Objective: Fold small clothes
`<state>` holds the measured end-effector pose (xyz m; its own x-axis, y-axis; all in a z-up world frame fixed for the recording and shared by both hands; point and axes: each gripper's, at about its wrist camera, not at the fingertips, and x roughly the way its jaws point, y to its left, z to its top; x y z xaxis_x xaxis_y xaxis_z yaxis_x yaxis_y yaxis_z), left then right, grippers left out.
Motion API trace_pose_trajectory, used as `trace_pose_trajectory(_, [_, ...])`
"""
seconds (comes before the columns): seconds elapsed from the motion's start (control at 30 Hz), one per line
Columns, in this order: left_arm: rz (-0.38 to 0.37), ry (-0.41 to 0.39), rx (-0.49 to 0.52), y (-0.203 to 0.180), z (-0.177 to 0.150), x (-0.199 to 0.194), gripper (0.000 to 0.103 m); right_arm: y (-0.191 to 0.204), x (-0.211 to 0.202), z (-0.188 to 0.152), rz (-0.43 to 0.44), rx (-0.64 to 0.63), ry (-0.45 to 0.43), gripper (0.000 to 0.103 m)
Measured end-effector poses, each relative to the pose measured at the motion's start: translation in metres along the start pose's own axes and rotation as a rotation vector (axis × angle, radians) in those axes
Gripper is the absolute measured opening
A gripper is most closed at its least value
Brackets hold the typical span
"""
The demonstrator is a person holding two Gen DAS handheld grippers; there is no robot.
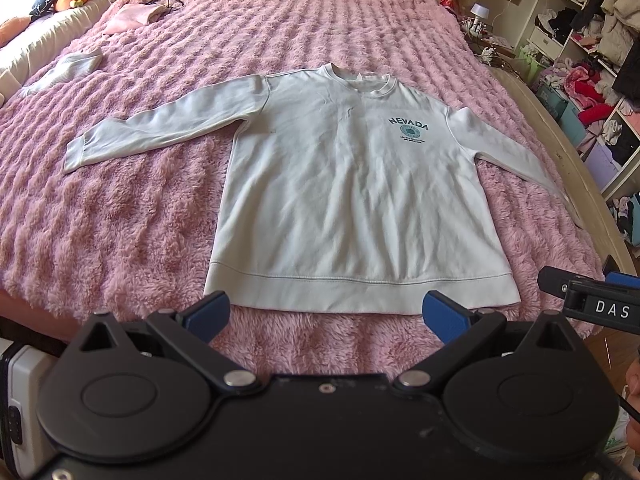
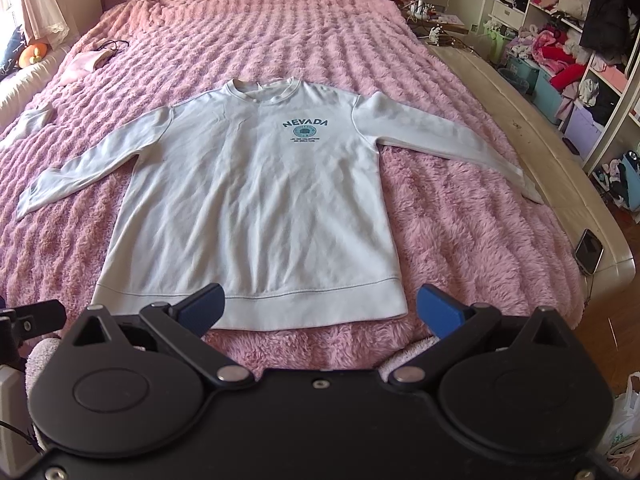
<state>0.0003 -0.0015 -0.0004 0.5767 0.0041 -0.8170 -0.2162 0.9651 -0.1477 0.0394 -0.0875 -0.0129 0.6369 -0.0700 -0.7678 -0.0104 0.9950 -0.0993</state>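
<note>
Two hand-held grippers hover side by side at the foot of the bed [image 1: 120, 208], both spread wide and holding nothing: the left hand-held gripper [image 1: 326, 312] shows its blue pads splayed well apart just short of the hem, and the right hand-held gripper [image 2: 320, 308] stands the same way, its left pad over the waistband in its own view. Between and beyond them lies the white sweatshirt [image 1: 344, 184], front side up on the fluffy pink blanket [image 2: 460, 216], collar toward 12 o'clock, waistband toward 6 o'clock, one sleeve [image 1: 160, 128] stretched out toward 9 o'clock and the other sleeve [image 2: 440, 136] reaching toward 3 o'clock almost to the bed's padded edge. I judge the garment is laid out flat and squared like this so that fold lines can be taken cleanly; no fold has yet been made. The open jaws near the hem suggest readiness to pinch a corner or a side edge, though which comes first cannot be told. A small white garment [image 1: 68, 70] and a pink cloth [image 1: 136, 16] sit at about 10 and 11 o'clock, well apart from the sweatshirt, perhaps waiting their turn. A phone [image 2: 588, 250] rests on the bed frame at 3 o'clock, clear of the work.
</note>
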Motion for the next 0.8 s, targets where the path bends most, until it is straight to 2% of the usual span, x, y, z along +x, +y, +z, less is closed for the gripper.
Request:
trace_pose_trajectory(0.17, [-0.001,0.002,0.002,-0.001,0.001,0.000,0.103,-0.004,0.000,-0.001,0.002,0.003,0.000,0.103])
trace_pose_trajectory(0.2, [-0.001,0.002,0.003,-0.001,0.001,0.000,0.103,0.008,-0.001,0.001,0.004,0.003,0.000,0.103])
trace_pose_trajectory(0.4, [-0.002,0.002,0.003,0.000,0.001,0.000,0.103,0.022,0.006,0.004,0.031,0.019,0.010,0.103])
trace_pose_trajectory(0.47, [-0.002,0.003,0.003,0.000,0.001,0.000,0.103,0.002,0.001,0.002,0.037,0.016,0.011,0.103])
trace_pose_trajectory(0.8, [-0.001,0.011,-0.001,0.001,0.003,0.004,0.103,-0.002,0.004,0.000,0.037,0.018,0.014,0.103])
